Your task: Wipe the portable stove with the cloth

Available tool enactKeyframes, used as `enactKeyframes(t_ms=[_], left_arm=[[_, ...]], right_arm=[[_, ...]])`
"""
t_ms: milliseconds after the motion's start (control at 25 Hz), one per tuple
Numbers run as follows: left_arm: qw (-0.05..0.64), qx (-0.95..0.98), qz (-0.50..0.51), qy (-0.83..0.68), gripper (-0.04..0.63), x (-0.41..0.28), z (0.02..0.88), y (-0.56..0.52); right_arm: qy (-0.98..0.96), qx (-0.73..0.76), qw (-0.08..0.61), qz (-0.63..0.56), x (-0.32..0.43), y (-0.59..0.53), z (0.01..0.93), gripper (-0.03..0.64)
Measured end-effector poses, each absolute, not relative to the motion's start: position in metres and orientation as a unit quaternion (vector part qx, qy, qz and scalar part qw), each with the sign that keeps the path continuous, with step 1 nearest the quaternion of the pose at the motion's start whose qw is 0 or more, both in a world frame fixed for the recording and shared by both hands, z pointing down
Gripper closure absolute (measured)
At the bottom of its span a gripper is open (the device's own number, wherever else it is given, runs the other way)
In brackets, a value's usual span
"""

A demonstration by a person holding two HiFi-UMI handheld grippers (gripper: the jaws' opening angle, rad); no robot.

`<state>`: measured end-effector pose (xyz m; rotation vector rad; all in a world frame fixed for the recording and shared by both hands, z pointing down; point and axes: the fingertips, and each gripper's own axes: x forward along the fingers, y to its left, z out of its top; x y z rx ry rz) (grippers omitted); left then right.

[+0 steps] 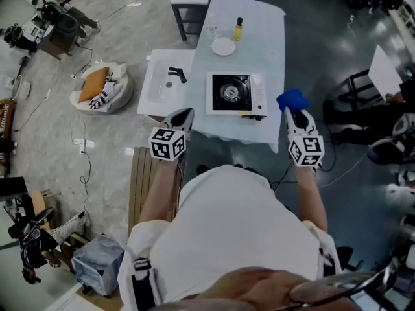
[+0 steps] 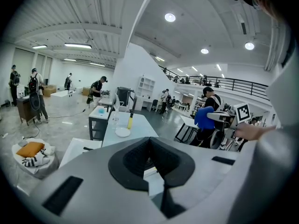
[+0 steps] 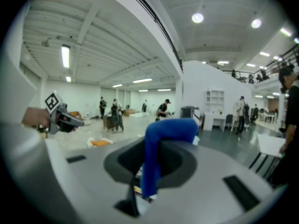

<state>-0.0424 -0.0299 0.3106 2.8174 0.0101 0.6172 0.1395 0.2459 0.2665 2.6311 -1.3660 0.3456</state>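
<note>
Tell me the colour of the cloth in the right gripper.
The cloth is blue, clearest in the right gripper view.

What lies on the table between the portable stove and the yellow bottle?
A small white plate sits between the portable stove and the yellow bottle; the head view shows this.

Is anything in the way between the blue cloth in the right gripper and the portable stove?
Nothing visible does. The right gripper holds the cloth beside the table's right edge. The stove sits to its left, with only bare tabletop between.
</note>
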Motion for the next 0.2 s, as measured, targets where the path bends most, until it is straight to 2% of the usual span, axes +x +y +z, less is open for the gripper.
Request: enactKeyframes(t_ms=[200], left_arm=[[0.129, 0.969, 0.212, 0.004, 0.563, -0.0448, 0.3108, -0.0282]], right_arm=[[-0.456, 0.880, 0.070, 0.115, 0.1379, 0.2445, 0.2664, 0.535]])
